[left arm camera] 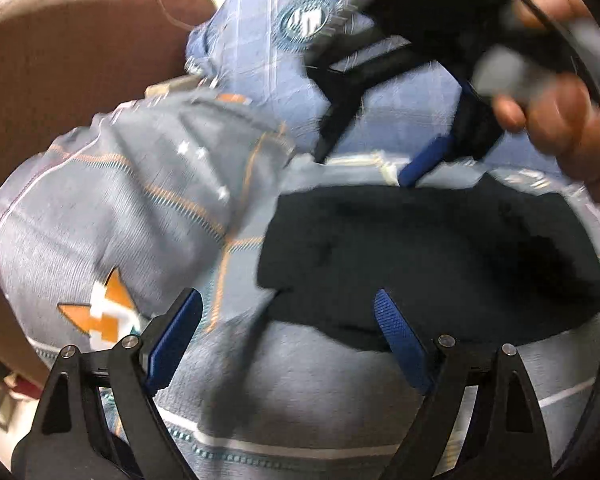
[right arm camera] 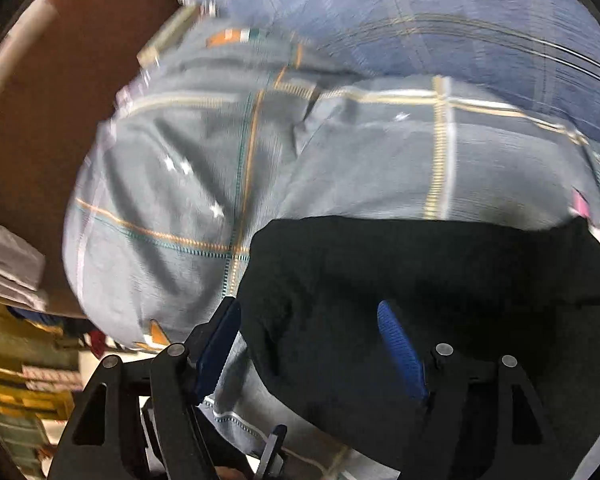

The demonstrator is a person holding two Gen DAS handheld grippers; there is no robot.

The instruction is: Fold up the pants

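Left wrist, dark pants (left arm camera: 440, 256), claws (left arm camera: 288, 336) apart

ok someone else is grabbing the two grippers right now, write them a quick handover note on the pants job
Left gripper: open, holding nothing, hovering over the near edge of the pants.
Right gripper: open, nothing pinched; in the left wrist view it is seen above the far edge of the pants, with the hand on it.
Pants: a dark, compact bundle lying on the grey patterned bedsheet, with a blue checked pillow behind.
Done: the pants appear folded at least once; blur hides the exact layers.
Left: check the edges line up, make any last fold, smooth it flat.
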